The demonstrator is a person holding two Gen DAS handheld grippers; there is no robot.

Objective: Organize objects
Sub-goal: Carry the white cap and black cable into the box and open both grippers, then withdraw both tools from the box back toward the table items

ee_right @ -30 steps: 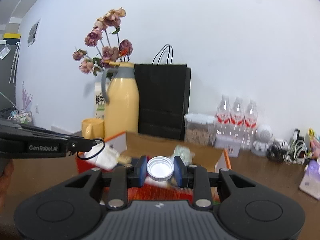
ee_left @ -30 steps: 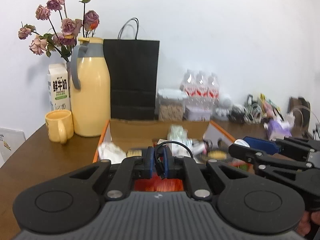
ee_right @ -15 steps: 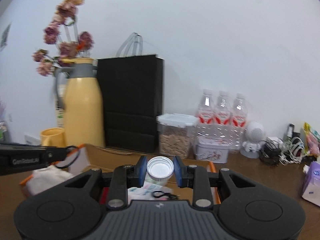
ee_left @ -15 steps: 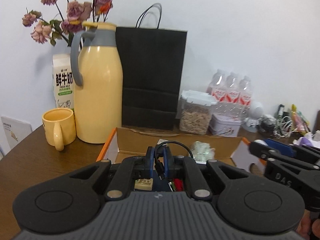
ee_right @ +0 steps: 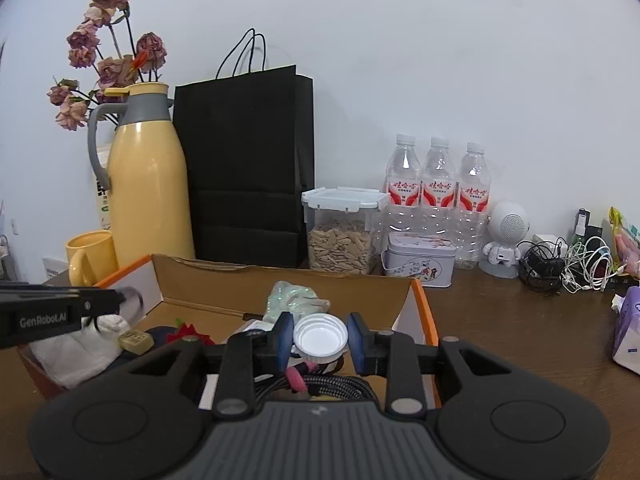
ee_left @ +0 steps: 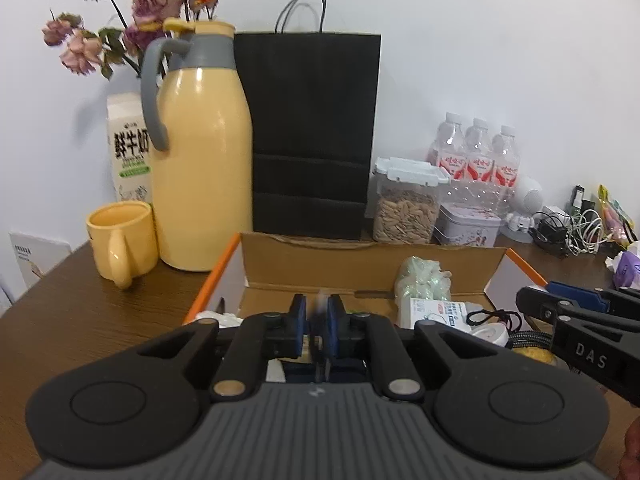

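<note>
The right tool [ee_right: 320,338] holds a white cap [ee_right: 320,336] above the cardboard box [ee_right: 280,284] on the tabletop [ee_right: 500,320]. The left tool [ee_left: 317,322] is nearly closed on a thin, blurred black cord [ee_left: 320,360], its jaws having just opened slightly.

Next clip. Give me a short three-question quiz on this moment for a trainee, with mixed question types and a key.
1. Multiple choice: what sits between the pads of the right gripper?
A. a white cap
B. a yellow mug
C. a metal tin

2. True or false: the black paper bag lies flat inside the cardboard box.

3. Fill in: ____ water bottles stand in a row against the wall.

Key: 1 A; 2 false, it stands upright behind the box; 3 three.
</note>
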